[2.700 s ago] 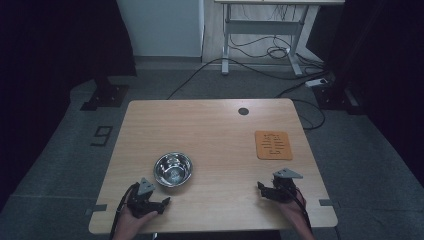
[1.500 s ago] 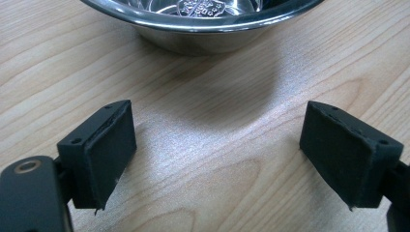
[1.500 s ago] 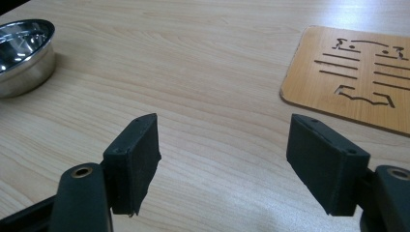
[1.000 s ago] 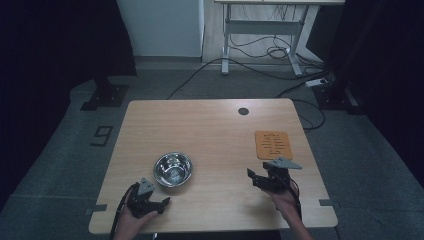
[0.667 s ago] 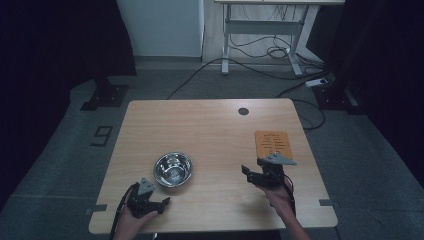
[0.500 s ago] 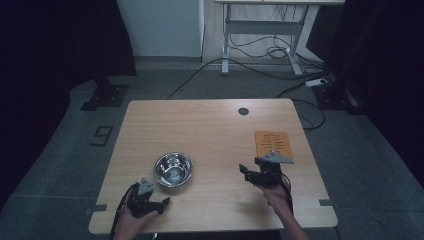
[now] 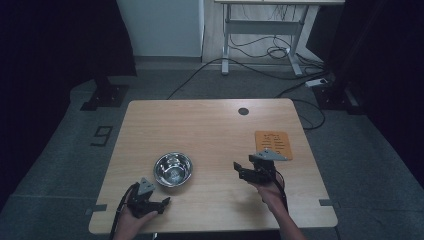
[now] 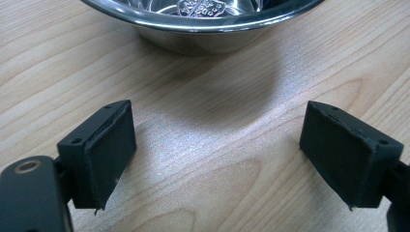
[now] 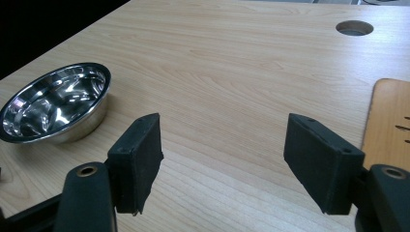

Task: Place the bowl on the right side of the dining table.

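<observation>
Nearest us, at the front edge of the pale wooden table, we hold the left gripper low over the wood, its jaws spread wide with nothing between them. Just beyond it sits the shiny round steel bowl, upright and close to the jaws in the left gripper view. A little farther in, on our right, the right gripper is likewise released and holds nothing, well apart from the bowl. Beside it lies the flat orange rectangular board; farthest is a round dark hole in the tabletop.
</observation>
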The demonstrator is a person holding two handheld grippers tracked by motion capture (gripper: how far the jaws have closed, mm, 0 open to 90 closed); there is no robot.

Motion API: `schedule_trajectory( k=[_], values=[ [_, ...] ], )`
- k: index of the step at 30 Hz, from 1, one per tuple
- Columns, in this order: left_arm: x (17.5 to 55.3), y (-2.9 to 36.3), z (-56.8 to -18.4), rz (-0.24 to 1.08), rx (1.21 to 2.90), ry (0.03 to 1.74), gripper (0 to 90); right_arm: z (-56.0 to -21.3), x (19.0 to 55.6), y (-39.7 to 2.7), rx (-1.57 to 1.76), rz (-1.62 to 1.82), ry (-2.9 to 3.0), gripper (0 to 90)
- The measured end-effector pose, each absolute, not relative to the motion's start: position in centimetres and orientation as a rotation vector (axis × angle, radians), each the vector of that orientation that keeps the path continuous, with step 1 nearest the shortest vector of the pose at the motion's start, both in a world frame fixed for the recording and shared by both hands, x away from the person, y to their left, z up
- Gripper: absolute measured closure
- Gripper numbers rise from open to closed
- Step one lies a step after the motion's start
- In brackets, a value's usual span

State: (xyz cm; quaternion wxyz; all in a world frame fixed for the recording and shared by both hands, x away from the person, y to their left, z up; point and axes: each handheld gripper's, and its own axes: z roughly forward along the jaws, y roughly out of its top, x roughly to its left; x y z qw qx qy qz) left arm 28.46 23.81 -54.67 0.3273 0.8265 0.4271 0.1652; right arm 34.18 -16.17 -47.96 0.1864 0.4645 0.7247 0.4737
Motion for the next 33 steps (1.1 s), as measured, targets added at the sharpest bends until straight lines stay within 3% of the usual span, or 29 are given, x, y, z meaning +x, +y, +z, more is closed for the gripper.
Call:
schedule_trajectory(
  k=[33],
  values=[
    [28.5,23.8,-54.7,0.432,2.165,1.119,12.4,-46.9,35.3,-12.4,1.253,1.345,2.087,29.5]
  ],
)
